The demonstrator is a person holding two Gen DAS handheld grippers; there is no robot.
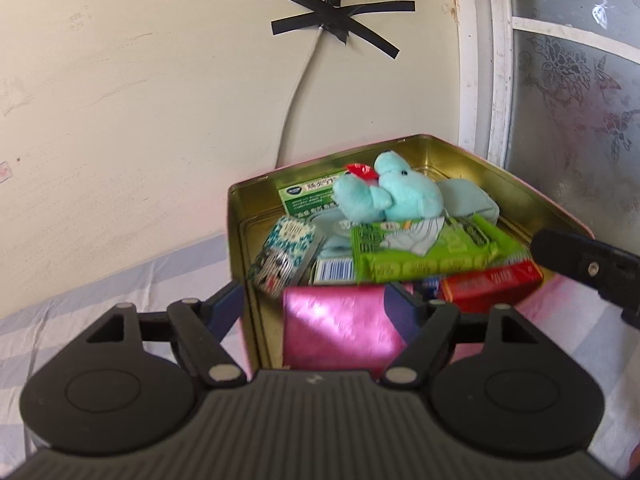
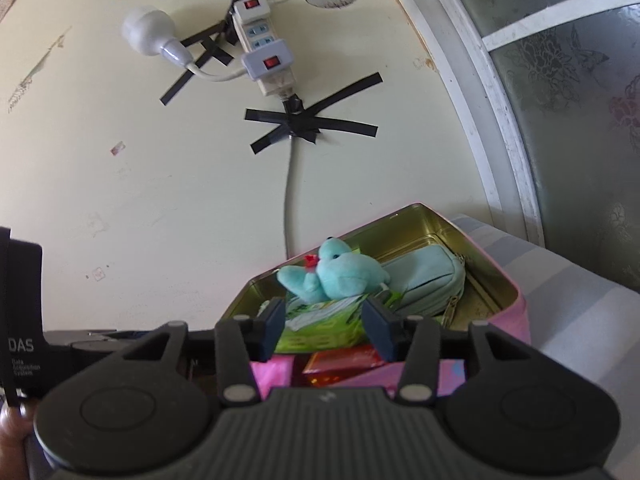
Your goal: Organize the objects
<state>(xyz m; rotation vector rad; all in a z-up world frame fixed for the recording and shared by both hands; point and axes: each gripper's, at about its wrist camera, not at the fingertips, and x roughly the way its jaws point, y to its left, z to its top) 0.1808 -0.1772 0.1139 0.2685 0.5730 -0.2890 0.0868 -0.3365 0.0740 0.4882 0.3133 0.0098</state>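
The pink tin (image 1: 264, 272) on the bed is straddled at its near wall by the open, empty left gripper (image 1: 316, 300); the open, empty right gripper (image 2: 324, 326) is aimed at the green packet (image 2: 320, 326) inside, long axis crosswise.

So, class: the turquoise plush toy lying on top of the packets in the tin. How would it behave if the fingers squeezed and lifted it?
The plush toy looks soft and stuffed, so it would probably squash under the fingers rather than resist. It seems light for its bulk. Resting loosely on the green packet in the tin, it may flop or slide if nudged.
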